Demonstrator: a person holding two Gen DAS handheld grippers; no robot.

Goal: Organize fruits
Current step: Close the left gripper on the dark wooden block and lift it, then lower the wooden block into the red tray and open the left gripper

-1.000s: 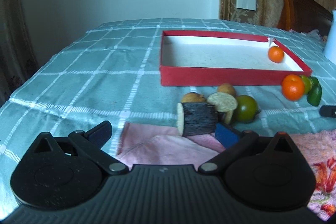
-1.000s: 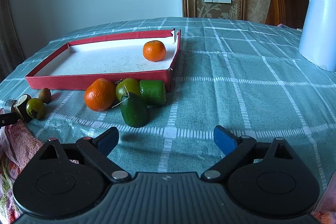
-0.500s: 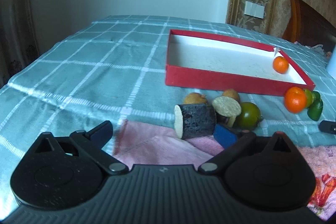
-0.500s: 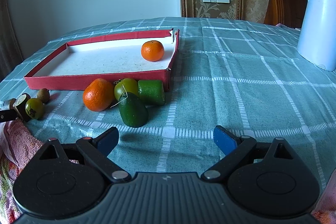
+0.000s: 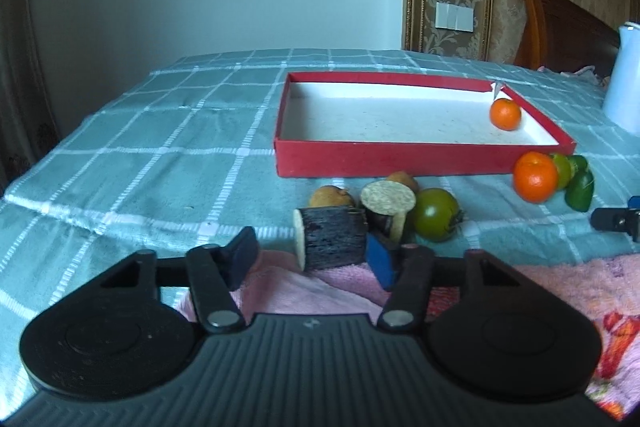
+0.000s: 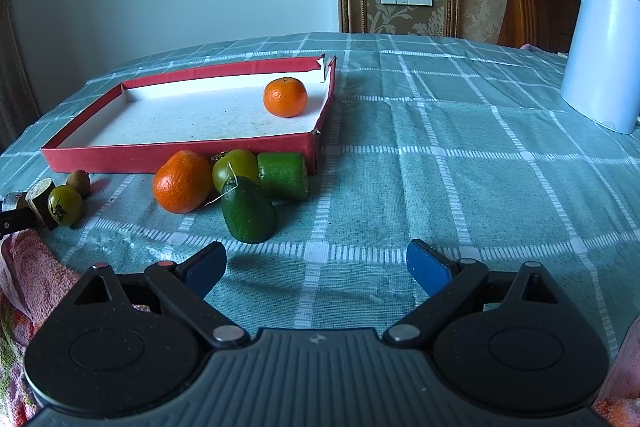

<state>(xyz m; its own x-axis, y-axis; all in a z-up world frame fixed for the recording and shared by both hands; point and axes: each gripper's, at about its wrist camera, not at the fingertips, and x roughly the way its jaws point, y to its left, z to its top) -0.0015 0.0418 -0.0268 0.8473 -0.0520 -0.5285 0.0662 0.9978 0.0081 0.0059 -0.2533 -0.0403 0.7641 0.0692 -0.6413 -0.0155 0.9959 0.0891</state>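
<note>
A red tray holds one orange. In front of it lie a second orange, a green tomato, a green cut piece and an avocado. To the left lie a dark cut piece, a round cut slice, a green tomato and two brown fruits. My left gripper is open, just short of the dark piece. My right gripper is open and empty, near the avocado.
A pink towel lies at the table's near edge. A white kettle stands at the right. The table wears a green checked cloth. A wooden chair stands behind.
The left gripper has turned right and its jaws have narrowed around the space before the dark piece. The right gripper has barely moved.
</note>
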